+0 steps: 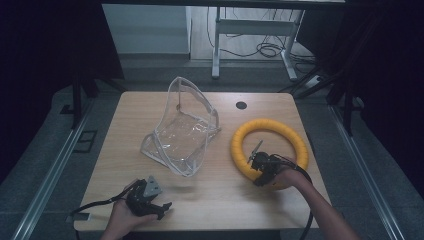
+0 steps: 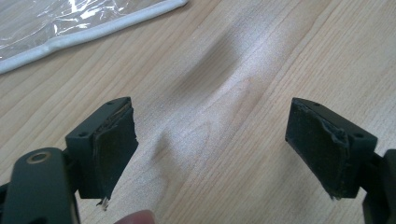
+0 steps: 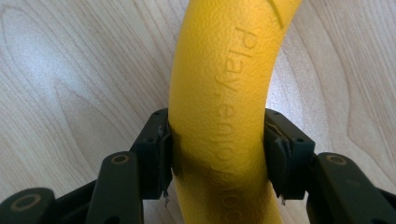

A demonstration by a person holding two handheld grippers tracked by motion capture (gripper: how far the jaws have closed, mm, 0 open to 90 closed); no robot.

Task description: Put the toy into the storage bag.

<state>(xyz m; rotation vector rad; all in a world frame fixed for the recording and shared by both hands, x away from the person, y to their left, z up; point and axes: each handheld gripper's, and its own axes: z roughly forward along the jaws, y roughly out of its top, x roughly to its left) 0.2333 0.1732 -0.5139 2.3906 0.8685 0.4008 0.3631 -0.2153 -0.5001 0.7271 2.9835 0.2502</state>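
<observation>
Hard to see: the yellow ring (image 1: 270, 148) has its near stretch covered by the right gripper (image 1: 263, 170) and hand in the high view; embossed lettering in the right gripper view reads "Play, enjoy" then gets cut off.
Clear bag (image 1: 182, 127): see-through, so its edges are tough to trace; just a white-trimmed corner (image 2: 93, 32) makes it into the left gripper view.
Right gripper (image 3: 217, 154): jaws clamped on the ring's tube from both sides, forearm coming in from bottom right.
Left gripper (image 1: 150, 200): near the table's (image 1: 220, 200) front-left edge, jaws wide apart over bare wood (image 2: 210, 135), holding nothing.
Ring spot: flat on the table's right side, beside the bag.
</observation>
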